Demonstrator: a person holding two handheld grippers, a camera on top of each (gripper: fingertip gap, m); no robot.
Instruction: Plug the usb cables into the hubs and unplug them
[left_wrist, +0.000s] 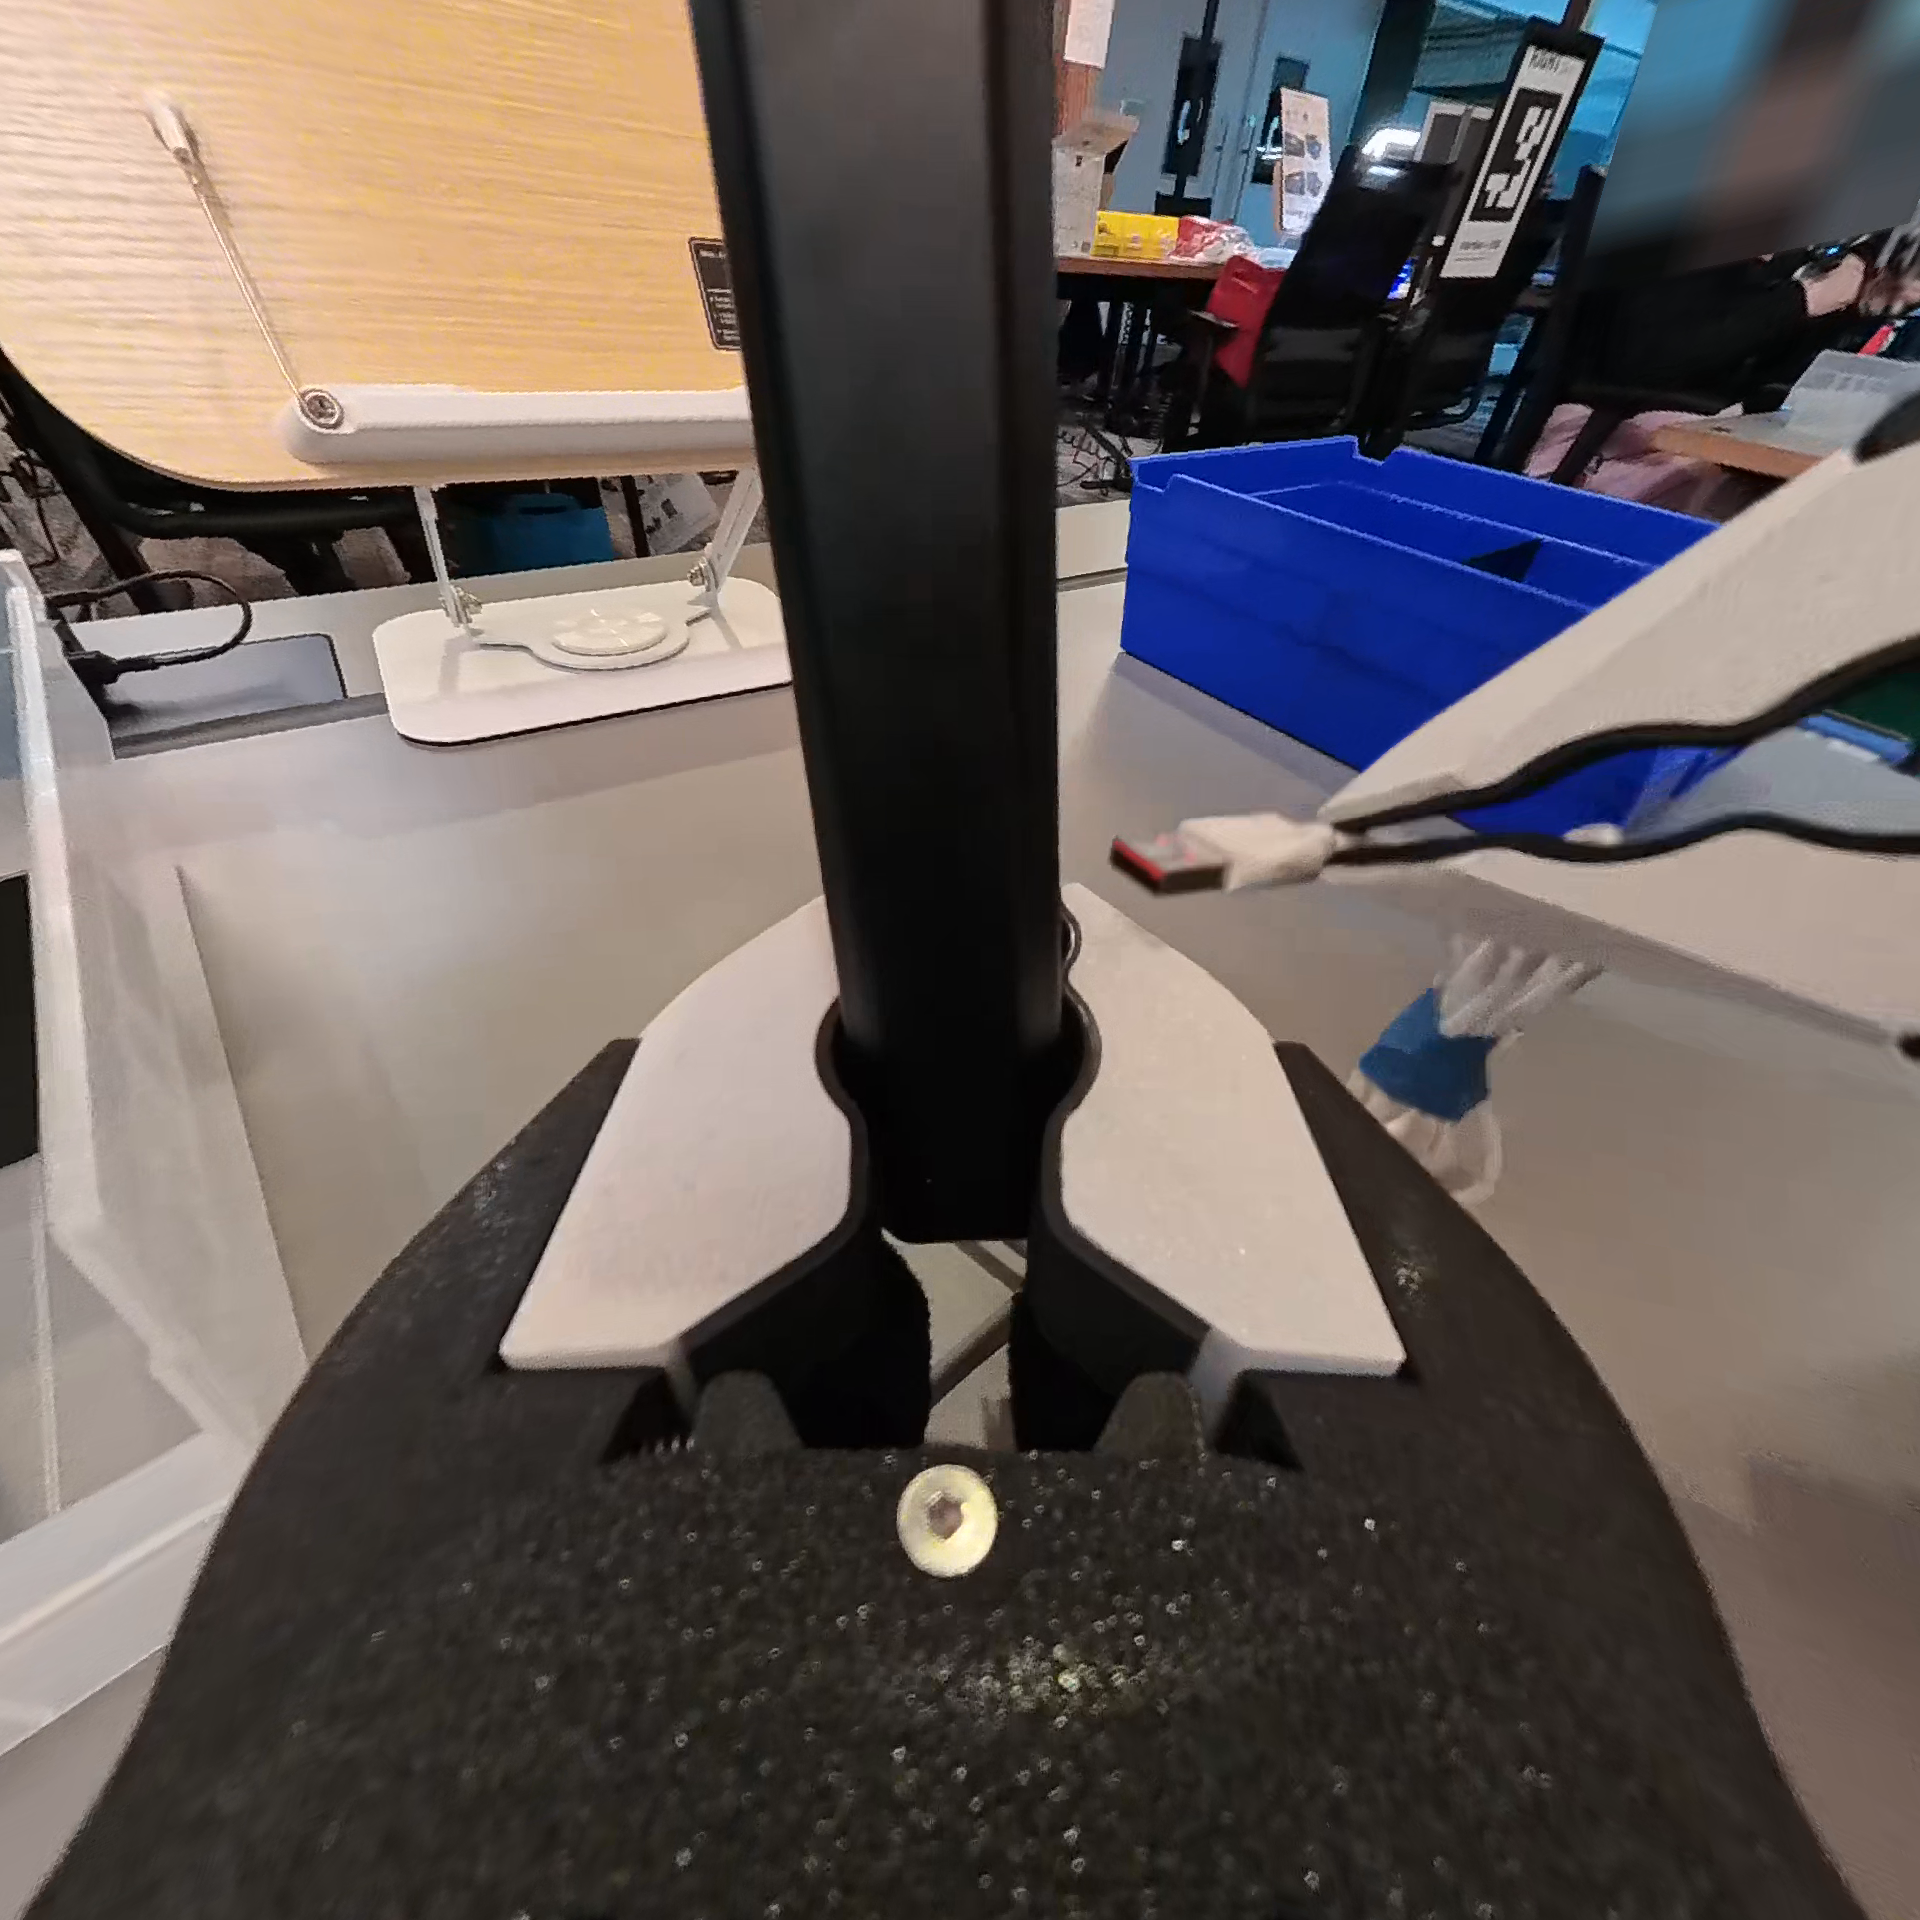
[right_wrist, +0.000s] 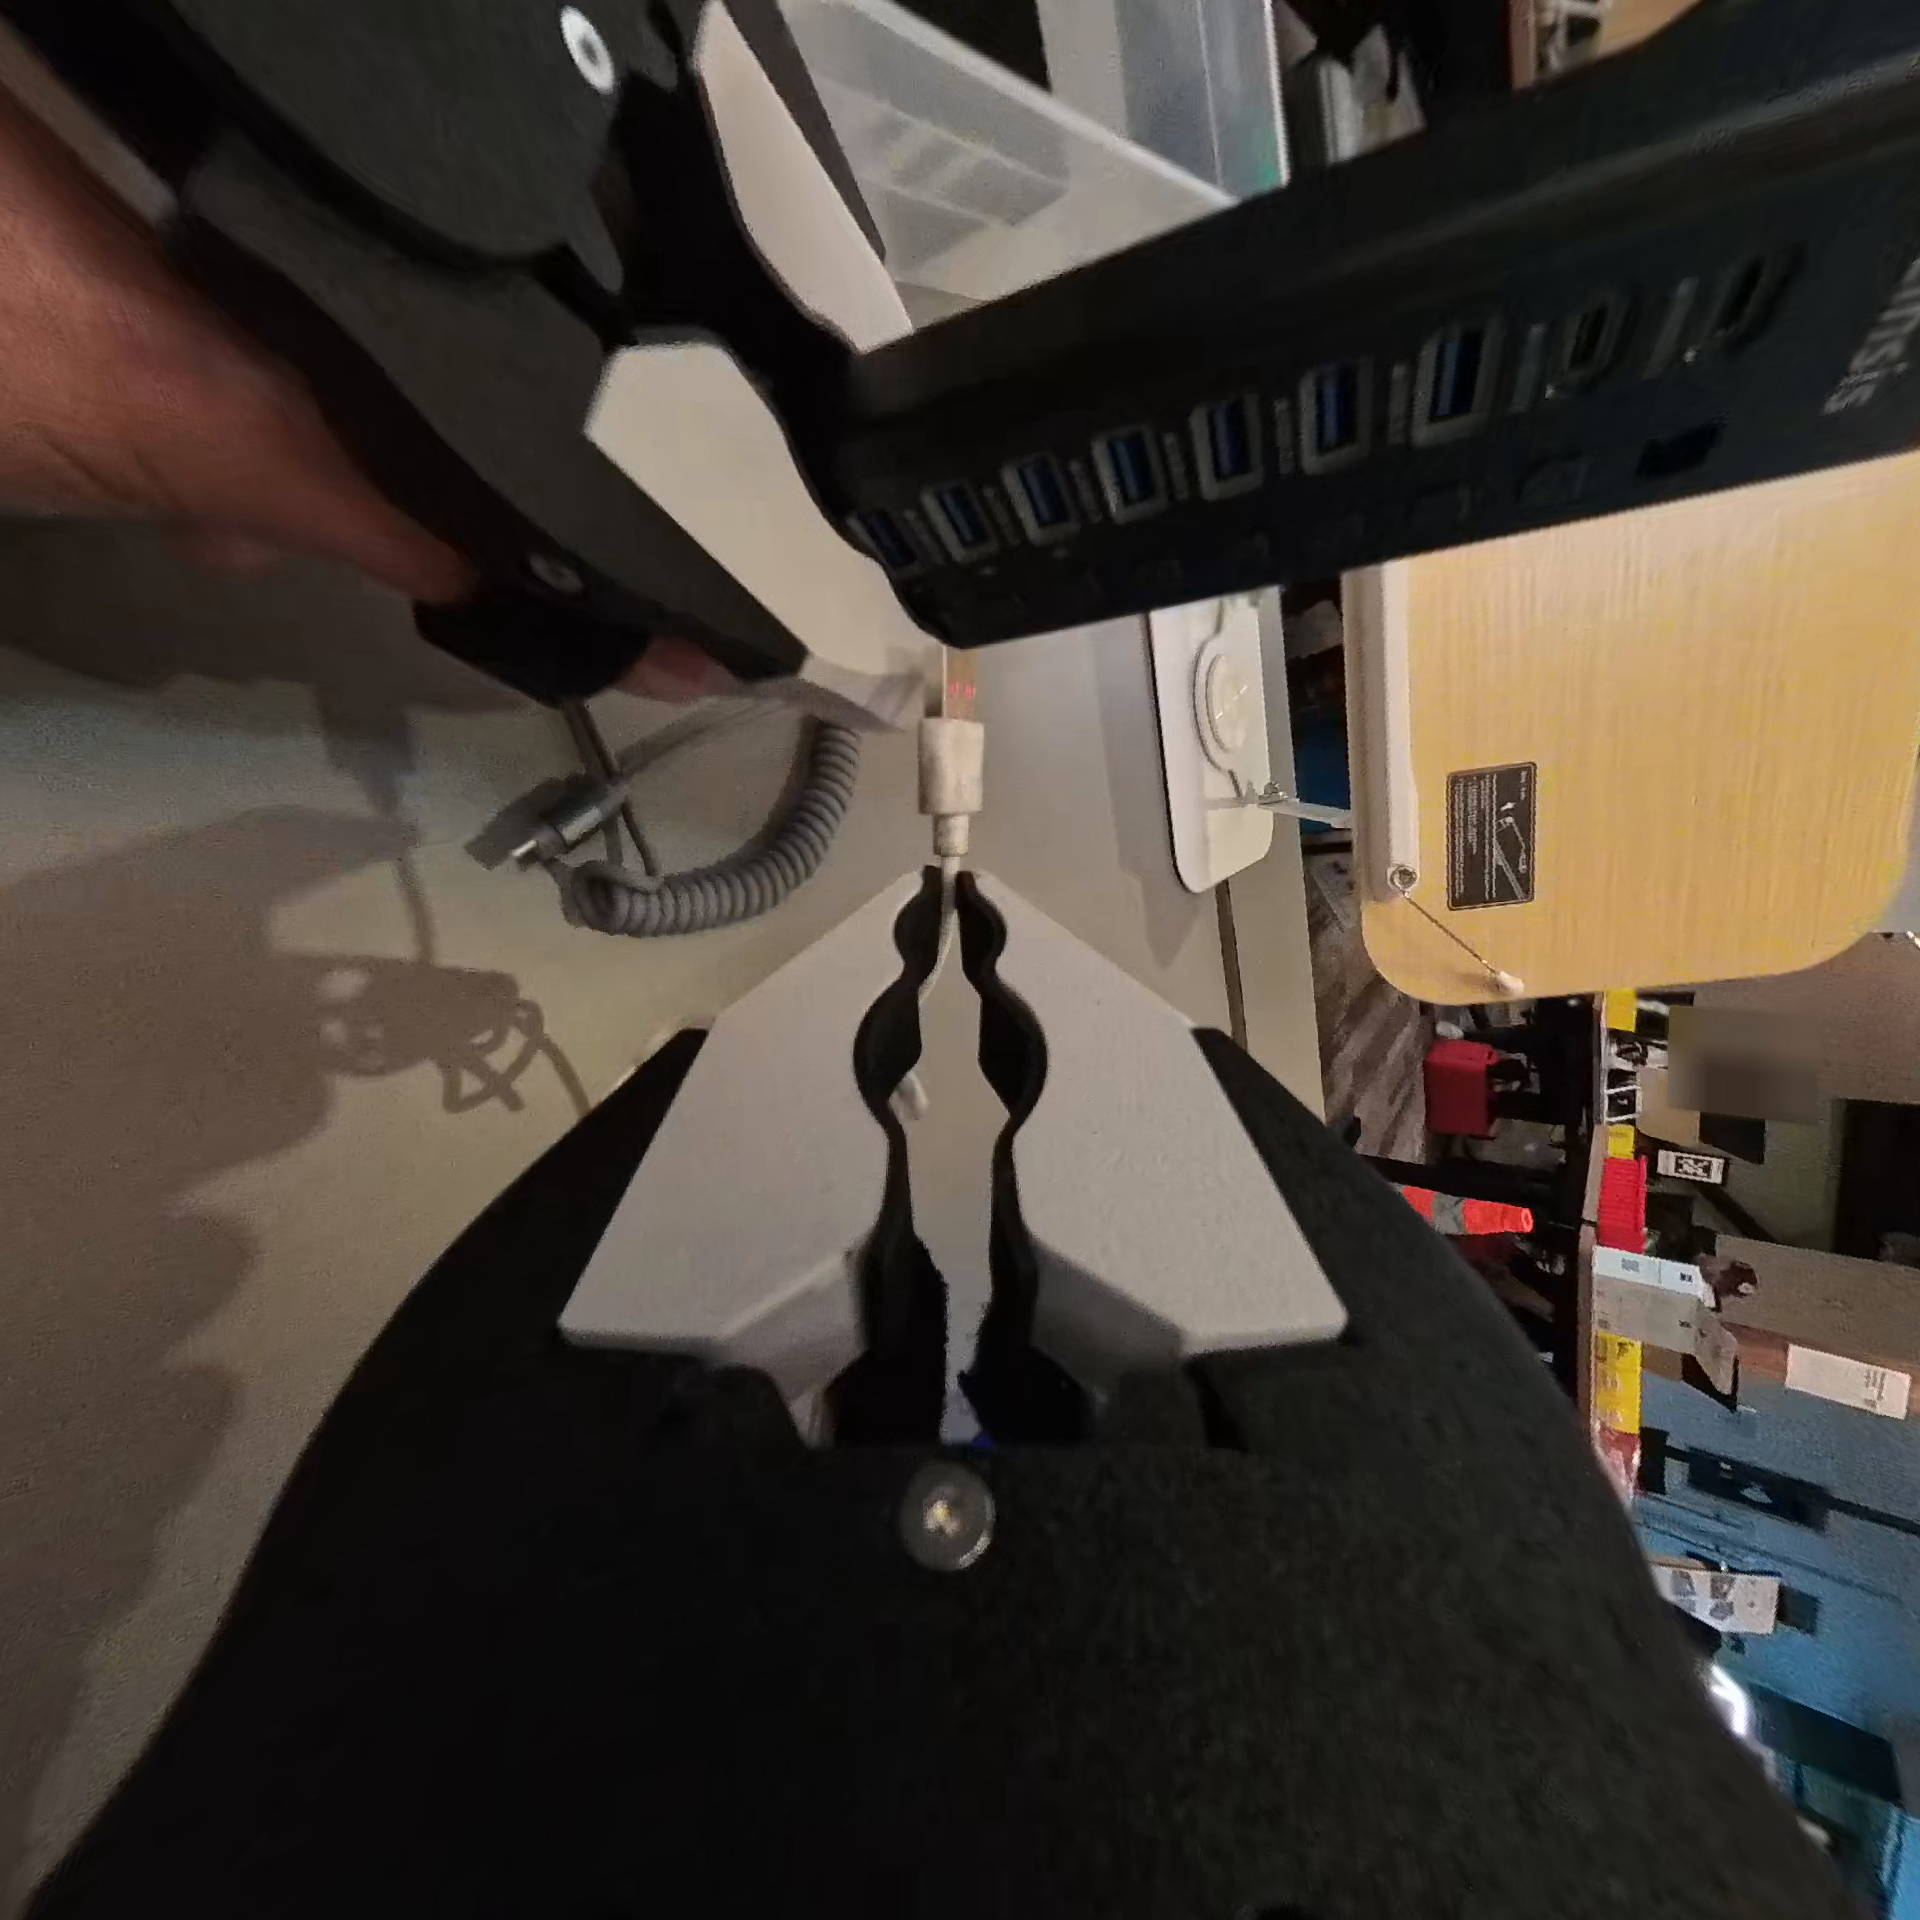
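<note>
Left wrist view shows the left gripper (left_wrist: 951, 1039) clenched on a long black USB hub (left_wrist: 894, 520), which stands up between its jaws and runs out past the top of the frame. Off to the right of those jaws, the right gripper (left_wrist: 1340, 831) comes in from the side, pinching a white cable just behind its white USB plug (left_wrist: 1216, 862); the plug's metal end with a red insert points toward the hub but is still apart from it. Below the plug, a white cable bundle bound with blue tape (left_wrist: 1429, 1070) hangs over the grey table (left_wrist: 623, 883). Beyond the right gripper sits a blue bin (left_wrist: 1351, 582). In the right wrist view, the right gripper's own jaws are shut on the thin white cable (right_wrist: 940, 935), the plug (right_wrist: 951, 769) sticking out straight ahead of the tips. Its metal end reaches the lower edge of the hub (right_wrist: 1351, 395), whose row of blue ports crosses above; whether it touches cannot be told. Left of the jaws, a coiled grey cable (right_wrist: 727, 852) lies on the table, and a hand (right_wrist: 156, 395) holds the left gripper.
</note>
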